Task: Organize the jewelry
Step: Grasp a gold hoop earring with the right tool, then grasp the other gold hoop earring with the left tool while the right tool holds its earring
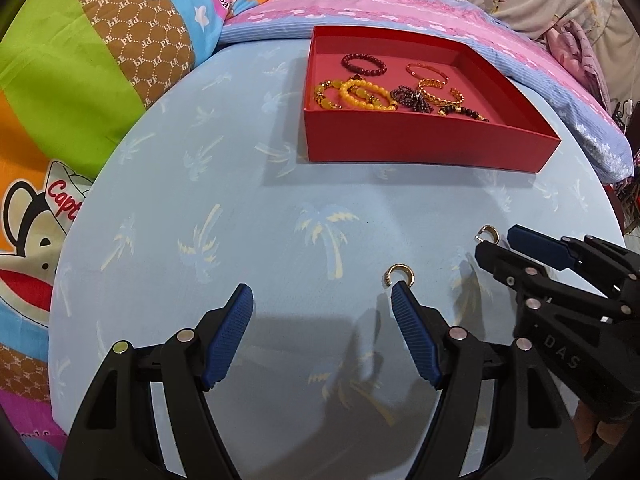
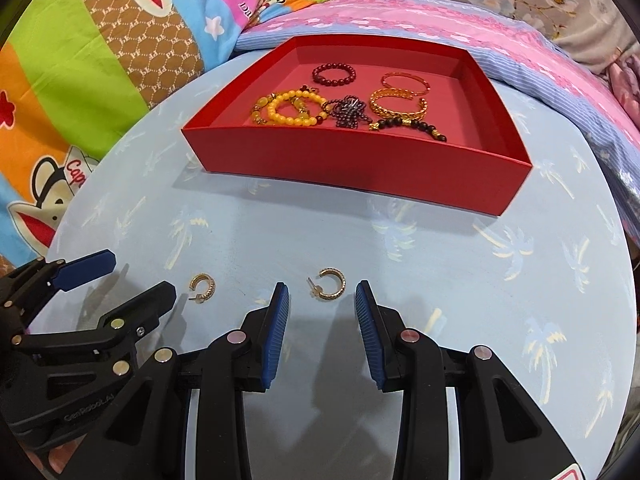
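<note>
Two gold hoop earrings lie on the round light-blue table. One earring (image 2: pixel 329 283) sits just ahead of my open right gripper (image 2: pixel 322 294), between its fingertips; it also shows in the left wrist view (image 1: pixel 489 234). The other earring (image 1: pixel 399 275) (image 2: pixel 203 287) lies by the right fingertip of my open left gripper (image 1: pixel 322 300). The left gripper shows in the right wrist view (image 2: pixel 136 276). A red tray (image 1: pixel 424 148) (image 2: pixel 360 168) at the back holds several bead bracelets and gold bangles.
The table (image 1: pixel 240 200) has a palm-tree print and a curved edge. Colourful cartoon bedding (image 1: pixel 80 80) lies to the left and a pink and blue blanket (image 1: pixel 400 4) behind the tray.
</note>
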The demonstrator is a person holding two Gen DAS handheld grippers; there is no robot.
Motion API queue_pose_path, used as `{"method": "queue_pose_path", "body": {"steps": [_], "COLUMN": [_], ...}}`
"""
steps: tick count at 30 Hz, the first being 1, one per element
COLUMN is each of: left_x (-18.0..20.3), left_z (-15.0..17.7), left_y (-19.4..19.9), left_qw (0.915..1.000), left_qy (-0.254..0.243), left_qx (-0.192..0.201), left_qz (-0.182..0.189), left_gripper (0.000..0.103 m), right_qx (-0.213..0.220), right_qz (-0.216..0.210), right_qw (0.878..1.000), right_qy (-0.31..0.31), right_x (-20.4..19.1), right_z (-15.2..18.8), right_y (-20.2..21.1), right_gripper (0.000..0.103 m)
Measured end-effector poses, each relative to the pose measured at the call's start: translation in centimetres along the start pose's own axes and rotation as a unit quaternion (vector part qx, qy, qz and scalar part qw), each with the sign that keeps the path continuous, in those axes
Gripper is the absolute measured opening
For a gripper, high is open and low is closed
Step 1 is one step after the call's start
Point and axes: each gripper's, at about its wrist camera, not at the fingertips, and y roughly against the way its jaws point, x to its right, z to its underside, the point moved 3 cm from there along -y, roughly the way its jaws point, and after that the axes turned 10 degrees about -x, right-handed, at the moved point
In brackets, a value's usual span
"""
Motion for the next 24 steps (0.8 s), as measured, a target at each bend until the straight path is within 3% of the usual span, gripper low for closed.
{"method": "queue_pose_path", "body": {"steps": [5,8,20,24], "left_x": [0.3,0.5,2.6,3.4], "left_z": [-0.1,-0.1,-0.6,-0.7], "left_y": [-0.1,-0.3,-0.6,-1.0], "left_qw": [1.0,1.0,0.9993,0.9987], "left_qy": [-0.004,-0.007,-0.031,-0.042], "left_qx": [-0.002,-0.003,-0.003,-0.009], "left_qz": [0.002,0.004,0.021,0.029], "left_gripper": [0.068,0.068,0.068,0.057], "right_qx": [0.004,0.005,0.007,0.01], "right_qz": [0.019,0.022,0.013,0.012], "right_qw": [1.0,1.0,1.0,0.999], "right_qy": [0.012,0.009,-0.023,-0.03], "right_x": [-0.2,0.1,1.6,2.1], "right_z": [-0.2,-0.2,0.4,0.5], "right_y": [-0.4,-0.3,0.8,1.4], "right_gripper": [0.028,0.016,0.016,0.016]}}
